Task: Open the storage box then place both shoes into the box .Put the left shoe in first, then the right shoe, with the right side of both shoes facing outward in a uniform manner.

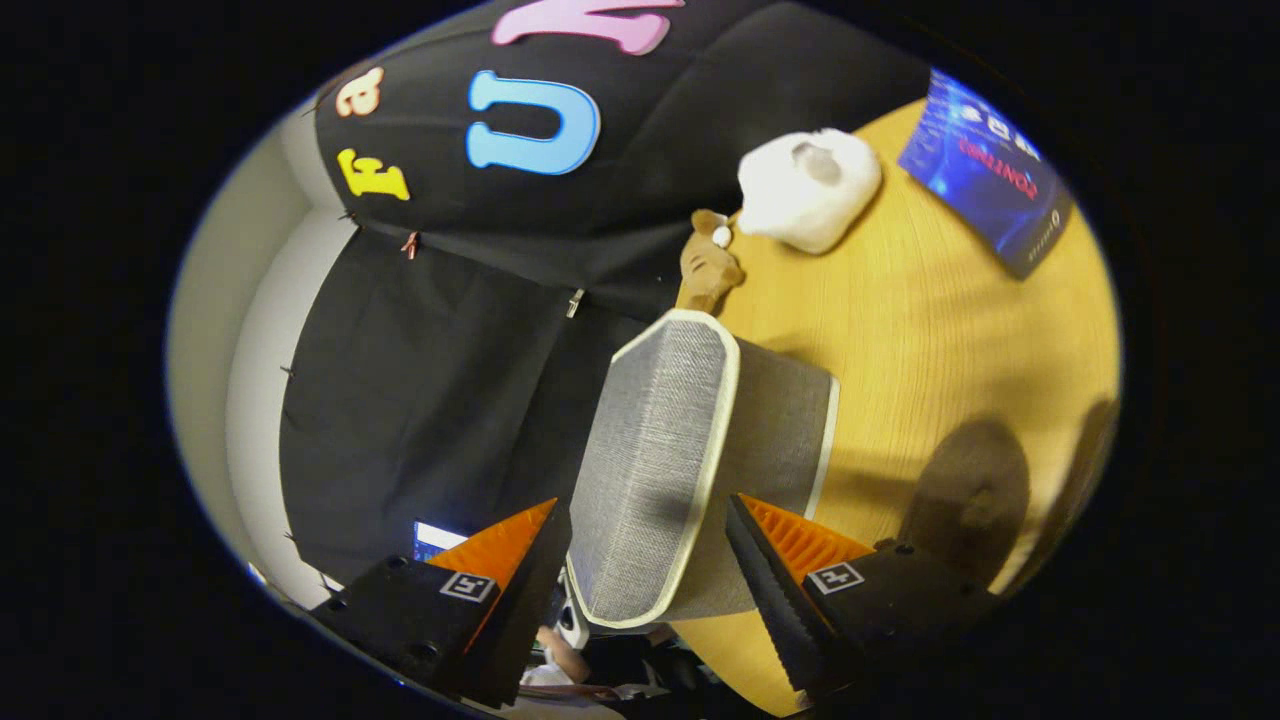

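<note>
The grey fabric storage box (650, 450) with cream trim stands on the wooden table (930, 330), its lid closed as far as I can see. My gripper (645, 500) is open and straddles the box's near end, one finger on each side of it. The left finger (510, 560) has a thin gap to the box near its tip. The right finger (790, 560) overlaps the box's darker side wall, and I cannot tell if it touches. Beyond the box lies a white rounded object (808, 190) that looks like a shoe.
A small brown toy figure (708, 265) stands at the table's edge between the box and the white object. A blue booklet (985, 180) lies further off on the table. The black cloth wall (430, 380) hangs beside the table. Gripper shadows fall on the wood.
</note>
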Demonstrator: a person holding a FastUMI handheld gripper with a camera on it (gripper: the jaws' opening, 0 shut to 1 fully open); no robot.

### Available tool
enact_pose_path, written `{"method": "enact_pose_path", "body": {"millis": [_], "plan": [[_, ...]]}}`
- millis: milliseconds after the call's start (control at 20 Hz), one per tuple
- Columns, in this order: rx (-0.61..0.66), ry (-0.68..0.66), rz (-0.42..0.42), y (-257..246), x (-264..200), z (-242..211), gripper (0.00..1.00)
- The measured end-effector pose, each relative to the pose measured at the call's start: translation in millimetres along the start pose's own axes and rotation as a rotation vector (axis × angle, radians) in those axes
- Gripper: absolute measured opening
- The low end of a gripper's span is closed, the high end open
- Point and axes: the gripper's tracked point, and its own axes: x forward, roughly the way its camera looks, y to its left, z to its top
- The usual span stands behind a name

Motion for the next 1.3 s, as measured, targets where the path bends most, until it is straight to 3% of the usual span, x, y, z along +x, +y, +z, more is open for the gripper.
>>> {"method": "enact_pose_path", "body": {"millis": [350,550,650,800,900,1000,1300], "plan": [[0.257,0.051,0.155,-6.8,29.7,-6.9,0.96],[0.331,0.039,0.190,-6.3,32.0,-0.8,0.72],[0.346,0.056,0.184,-6.7,33.5,-1.7,0.71],[0.337,0.075,0.159,-12.1,30.6,-5.2,0.45],[0.301,0.058,0.221,1.3,20.9,-0.8,0.23],[0.262,0.055,0.218,8.8,23.0,-2.9,0.05],[0.174,0.014,0.236,46.7,13.3,4.9,0.05]]}}
